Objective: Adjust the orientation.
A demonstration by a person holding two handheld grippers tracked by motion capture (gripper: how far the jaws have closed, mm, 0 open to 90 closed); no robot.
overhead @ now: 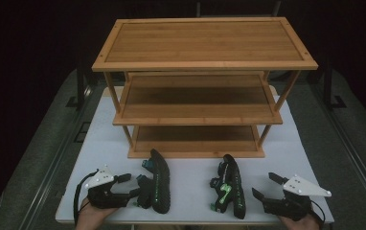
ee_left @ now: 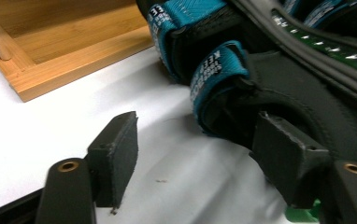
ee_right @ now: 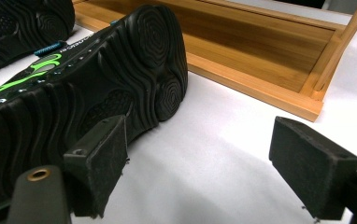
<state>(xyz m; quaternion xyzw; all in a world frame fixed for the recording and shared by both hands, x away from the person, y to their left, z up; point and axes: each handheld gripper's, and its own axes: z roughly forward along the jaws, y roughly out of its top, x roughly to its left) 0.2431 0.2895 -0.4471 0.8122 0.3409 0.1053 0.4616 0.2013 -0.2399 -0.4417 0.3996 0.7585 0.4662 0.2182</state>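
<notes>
A 3-tier bamboo rack (overhead: 198,91) is standing at the middle of the white tabletop (overhead: 190,184), toward its far edge. 2 black sandals are lying on their sides near the front edge: the teal-strapped sandal (overhead: 156,181) left of centre, the green-marked sandal (overhead: 230,187) right of centre. The left gripper (overhead: 132,184) is sitting at the front-left corner with its jaws spread wide, 1 pad (ee_left: 286,161) close against the teal-strapped sandal. The right gripper (overhead: 266,187) is resting at the front-right corner, jaws gaping wide and empty, just beside the green-marked sandal's sole.
</notes>
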